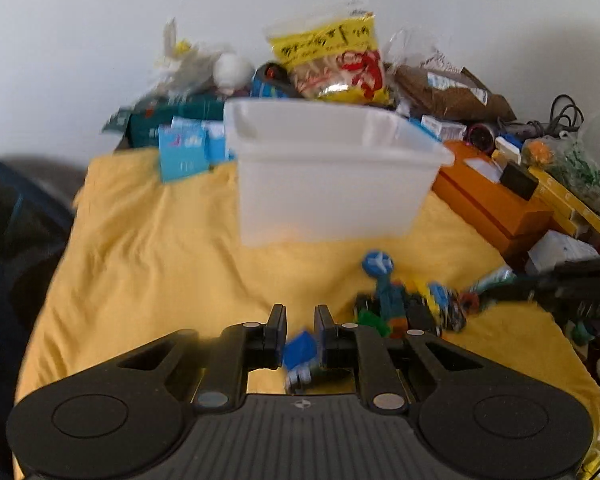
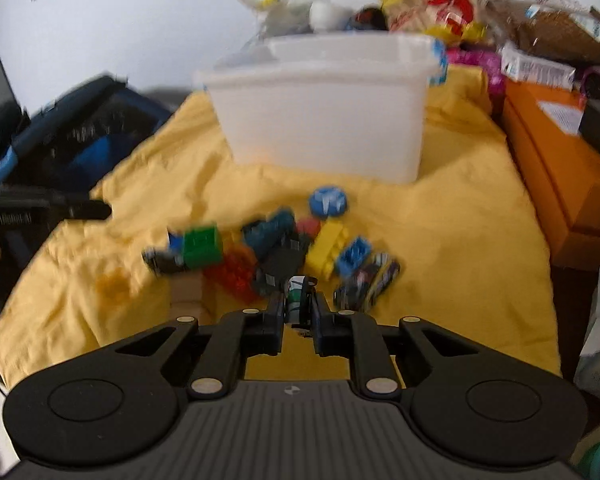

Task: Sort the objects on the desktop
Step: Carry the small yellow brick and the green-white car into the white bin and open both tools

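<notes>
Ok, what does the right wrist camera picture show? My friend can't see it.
The right gripper is shut on a small green and white toy above a yellow cloth. Just past it lies a blurry pile of toy bricks, green, red, yellow and blue. Behind them stands a white plastic bin, with an orange box to the right.

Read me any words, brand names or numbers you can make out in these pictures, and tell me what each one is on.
None can be read for certain.
Yellow snack bag: dark and red characters, too blurred to read.
Blue boxes: white print, blurred.
White box on the orange box: small print, unreadable.
Blue round cap: a white mark, no letters legible.
</notes>
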{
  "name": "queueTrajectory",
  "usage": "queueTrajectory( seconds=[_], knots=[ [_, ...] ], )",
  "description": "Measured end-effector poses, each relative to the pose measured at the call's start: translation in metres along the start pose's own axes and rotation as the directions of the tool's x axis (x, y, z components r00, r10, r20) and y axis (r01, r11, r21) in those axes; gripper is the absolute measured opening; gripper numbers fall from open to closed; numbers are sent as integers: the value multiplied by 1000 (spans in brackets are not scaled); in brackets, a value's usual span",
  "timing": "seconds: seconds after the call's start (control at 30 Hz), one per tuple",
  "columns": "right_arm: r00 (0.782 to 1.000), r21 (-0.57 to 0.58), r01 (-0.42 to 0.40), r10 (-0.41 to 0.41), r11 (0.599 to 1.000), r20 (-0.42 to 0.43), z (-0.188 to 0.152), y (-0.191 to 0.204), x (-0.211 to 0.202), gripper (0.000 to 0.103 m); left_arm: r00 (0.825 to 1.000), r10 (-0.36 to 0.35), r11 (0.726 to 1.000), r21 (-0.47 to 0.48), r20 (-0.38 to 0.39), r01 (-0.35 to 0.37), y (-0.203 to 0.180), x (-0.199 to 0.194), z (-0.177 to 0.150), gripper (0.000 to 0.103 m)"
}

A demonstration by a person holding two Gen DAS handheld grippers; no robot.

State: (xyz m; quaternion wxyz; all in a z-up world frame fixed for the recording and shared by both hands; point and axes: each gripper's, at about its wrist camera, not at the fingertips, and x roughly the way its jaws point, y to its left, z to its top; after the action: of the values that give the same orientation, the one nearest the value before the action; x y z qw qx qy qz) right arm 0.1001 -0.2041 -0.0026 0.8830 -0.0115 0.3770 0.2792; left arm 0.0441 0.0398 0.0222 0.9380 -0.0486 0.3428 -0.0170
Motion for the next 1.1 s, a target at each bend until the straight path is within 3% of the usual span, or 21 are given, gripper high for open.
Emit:
queueTrajectory(
  seconds=[0.2,0.33,0.4,0.47,0.57,0.73,0.83,0.87,0.97,1.1],
  knots=[
    [988,13,-1,-1,1000,157,72,-9,-19,16,994,17,999,-31,104,-14,11,1,58,17],
    [969,15,-3,-1,1000,245,107,-10,-27,16,993,22,999,-46,118,-17,19,-2,66,17],
    [965,7,-12,10,1000,262,114,-8,-29,16,997,-9,999,-34,76,11,18,-3,55,28],
    [966,-8,-26,27,1000,257,109,-2,-29,16,999,-38,999,-27,16,38,12,-3,28,41],
    [975,-40,-36,44,999,218,89,5,-25,16,996,-52,999,-14,-70,51,-2,0,-20,41],
    [990,5,-62,61,998,129,54,6,-17,16,981,-42,999,-31,-189,37,-15,17,-76,41],
    [993,4,-70,69,998,100,42,10,-19,16,975,-38,999,-31,-219,32,-13,28,-90,38],
    [993,-1,-71,70,998,94,40,12,-19,16,973,-40,999,-29,-226,34,-12,31,-92,27],
    [993,-8,-71,72,997,89,37,15,-21,16,976,-28,999,-21,-215,24,-11,29,-90,26],
    [992,-7,-71,71,997,107,38,17,-26,16,990,-44,998,-53,-136,37,-9,13,-63,26]
  ],
)
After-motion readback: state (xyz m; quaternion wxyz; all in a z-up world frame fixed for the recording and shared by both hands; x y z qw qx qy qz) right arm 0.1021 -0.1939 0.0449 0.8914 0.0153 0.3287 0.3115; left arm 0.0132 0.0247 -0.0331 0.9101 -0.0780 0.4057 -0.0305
